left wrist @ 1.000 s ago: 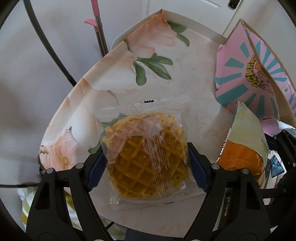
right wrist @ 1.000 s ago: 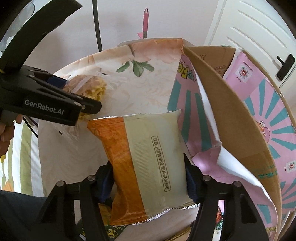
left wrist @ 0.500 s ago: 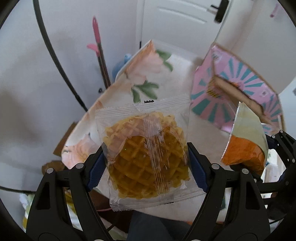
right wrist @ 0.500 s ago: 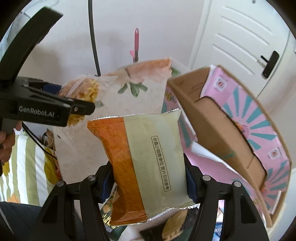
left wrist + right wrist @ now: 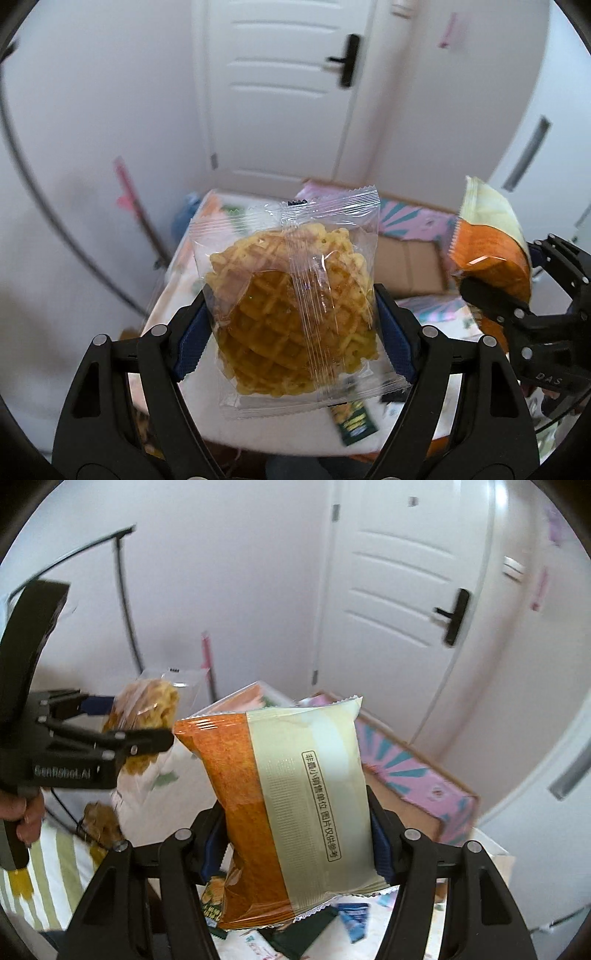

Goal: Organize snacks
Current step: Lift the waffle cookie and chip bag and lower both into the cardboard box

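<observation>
My left gripper (image 5: 291, 328) is shut on a clear packet of yellow waffle biscuits (image 5: 291, 314) and holds it high above the table. It also shows in the right wrist view (image 5: 147, 716). My right gripper (image 5: 295, 842) is shut on an orange and cream snack bag (image 5: 284, 812), held upright in the air. That bag also shows at the right of the left wrist view (image 5: 487, 251). The pink and teal cardboard box (image 5: 424, 779) lies open below, to the right.
A floral-patterned table (image 5: 177, 273) stands below, with small snack packets (image 5: 354, 919) near its front edge. A white door (image 5: 280, 92) and walls stand behind. A striped cloth (image 5: 55, 867) is at the left. A black cable (image 5: 55, 221) hangs at the left.
Both grippers have risen well above the table with their packets. The views now tilt up toward the door and wall, and the table and box look smaller.
</observation>
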Demonstrator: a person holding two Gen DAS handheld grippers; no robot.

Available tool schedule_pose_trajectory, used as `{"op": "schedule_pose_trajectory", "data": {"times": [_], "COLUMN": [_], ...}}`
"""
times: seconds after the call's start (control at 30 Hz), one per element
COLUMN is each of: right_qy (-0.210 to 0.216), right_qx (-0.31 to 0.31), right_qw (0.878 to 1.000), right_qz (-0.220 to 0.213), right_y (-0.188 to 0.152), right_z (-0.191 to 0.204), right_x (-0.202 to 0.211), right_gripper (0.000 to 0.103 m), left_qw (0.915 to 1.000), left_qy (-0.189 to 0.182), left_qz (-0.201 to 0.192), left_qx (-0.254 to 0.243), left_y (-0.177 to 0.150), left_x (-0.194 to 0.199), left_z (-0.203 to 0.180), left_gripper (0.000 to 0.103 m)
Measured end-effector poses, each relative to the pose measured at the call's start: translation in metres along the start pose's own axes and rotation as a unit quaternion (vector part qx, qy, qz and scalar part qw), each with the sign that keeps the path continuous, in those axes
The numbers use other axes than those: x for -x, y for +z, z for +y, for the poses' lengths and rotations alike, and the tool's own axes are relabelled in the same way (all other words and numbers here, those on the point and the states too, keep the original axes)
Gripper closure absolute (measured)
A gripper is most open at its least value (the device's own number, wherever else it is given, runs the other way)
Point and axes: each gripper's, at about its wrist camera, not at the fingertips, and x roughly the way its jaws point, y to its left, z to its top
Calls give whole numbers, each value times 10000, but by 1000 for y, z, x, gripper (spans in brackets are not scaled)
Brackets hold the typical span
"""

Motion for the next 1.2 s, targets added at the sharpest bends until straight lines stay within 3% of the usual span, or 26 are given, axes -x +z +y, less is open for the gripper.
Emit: {"op": "schedule_pose_trajectory", "data": {"times": [0.17,0.43,0.8,1.07,1.13,1.2], "right_qy": [-547,-965,-1279,-1347,-1365,-1381], "right_qx": [-469,-1552,-2634,-2827,-2847,-2872], "right_qw": [9973,9811,9471,9367,9357,9346], "right_qz": [146,637,1316,1565,1577,1578], "right_y": [18,25,5,0,-1,1], "right_z": [-33,-89,-137,-141,-141,-142], "right_x": [0,-46,-113,-133,-132,-132], "right_gripper": [43,43,43,43,43,43], "left_qw": [9984,9912,9768,9665,9661,9646], "left_qy": [-489,-925,-1005,-914,-965,-670], "left_qz": [40,578,1435,1790,1688,1637], "left_qx": [-290,-752,-1231,-1597,-1701,-1954], "left_y": [40,90,89,77,78,76], "left_x": [-23,-100,-185,-217,-211,-207], "left_z": [-24,-49,-64,-79,-84,-92], "left_gripper": [25,25,25,25,21,6]}}
